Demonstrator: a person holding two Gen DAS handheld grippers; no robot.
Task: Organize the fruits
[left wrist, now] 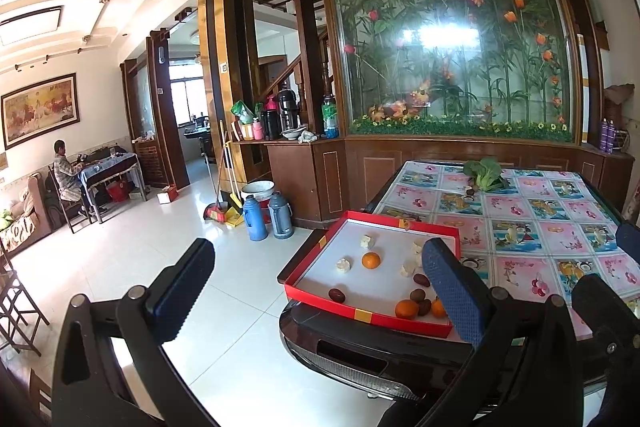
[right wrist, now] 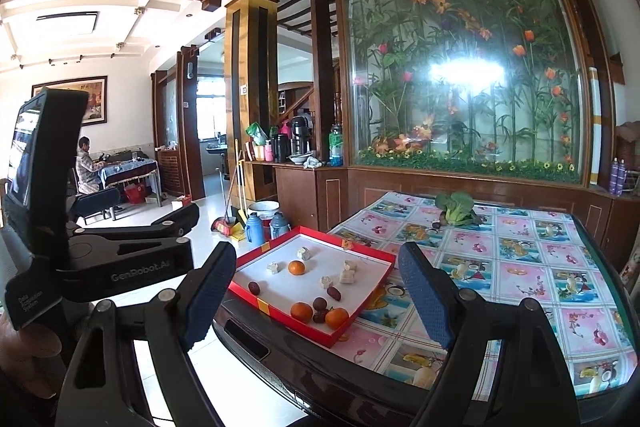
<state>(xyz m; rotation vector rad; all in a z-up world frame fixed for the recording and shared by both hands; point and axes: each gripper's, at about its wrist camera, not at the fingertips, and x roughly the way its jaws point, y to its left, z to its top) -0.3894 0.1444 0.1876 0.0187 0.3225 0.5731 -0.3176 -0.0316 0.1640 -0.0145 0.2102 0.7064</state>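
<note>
A red-rimmed white tray (left wrist: 362, 315) (right wrist: 280, 315) sits on the table's near left corner. In it lie three oranges (left wrist: 371, 260) (right wrist: 296, 267), several dark red fruits (left wrist: 337, 295) (right wrist: 333, 293) and several pale cubes (left wrist: 343, 264) (right wrist: 346, 276). My left gripper (left wrist: 316, 291) is open and empty, held before the tray's near edge. My right gripper (right wrist: 320, 291) is open and empty, held in front of the tray. The left gripper's body also shows in the right wrist view (right wrist: 120, 263), left of the tray.
The table (right wrist: 520, 287) has a fruit-print cloth, with a leafy green vegetable (left wrist: 486, 175) (right wrist: 456, 209) at its far side. A wooden cabinet with a flower panel (right wrist: 460, 47) stands behind. Thermos flasks (left wrist: 268, 213) and brooms stand on the tiled floor at left.
</note>
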